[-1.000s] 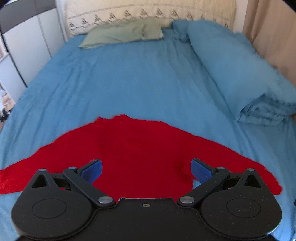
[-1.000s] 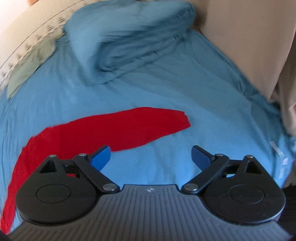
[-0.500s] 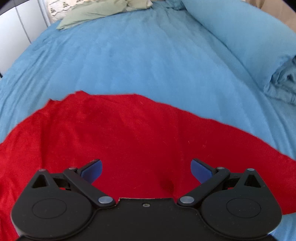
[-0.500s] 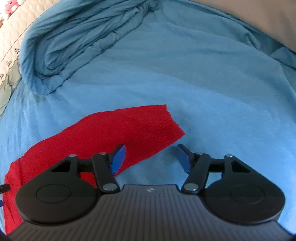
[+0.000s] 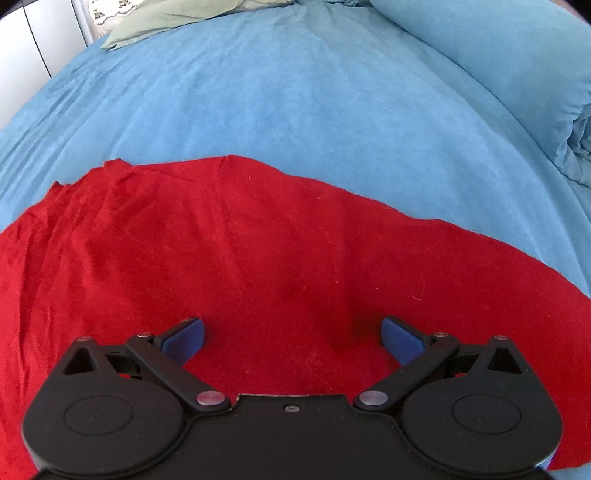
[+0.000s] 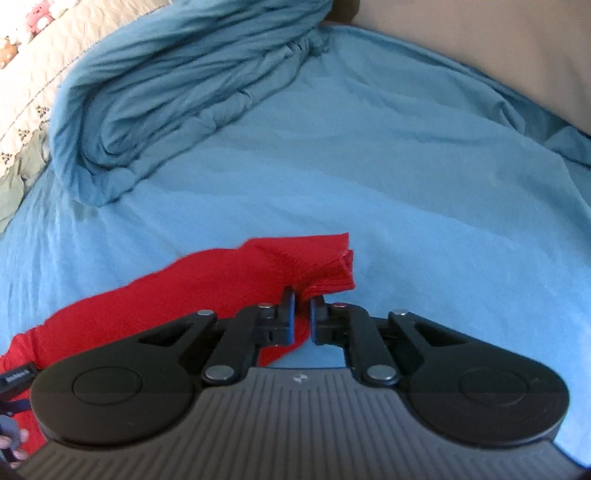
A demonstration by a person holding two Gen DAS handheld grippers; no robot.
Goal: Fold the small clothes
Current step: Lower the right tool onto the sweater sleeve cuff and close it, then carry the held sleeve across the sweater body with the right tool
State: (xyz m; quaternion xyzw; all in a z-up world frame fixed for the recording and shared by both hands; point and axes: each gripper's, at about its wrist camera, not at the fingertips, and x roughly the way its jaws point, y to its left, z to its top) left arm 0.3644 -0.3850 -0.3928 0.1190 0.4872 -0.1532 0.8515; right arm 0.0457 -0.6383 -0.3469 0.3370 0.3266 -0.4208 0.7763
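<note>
Bedroom setup, basically everything sits on a bed with a blue sheet, plus a big rolled-up blue duvet off to the right side and a greenish pillow up at the head. Next biggest thing is the red garment, spread flat across the near part of the bed, a bit rumpled on its left side. Left tongs hang released right over the middle of the cloth, pads wide apart and nothing between them. Right tongs are clenched on the end of the garment's right sleeve, which is bunched up a little just past the pads. Looks to me like the opening fold, sleeve going in over the body. If I were doing it I'd lift the sleeve only enough to clear the sheet, carry it straight across so the crease lands at the shoulder, and use the left tongs to pin the body so it doesn't drag along
</note>
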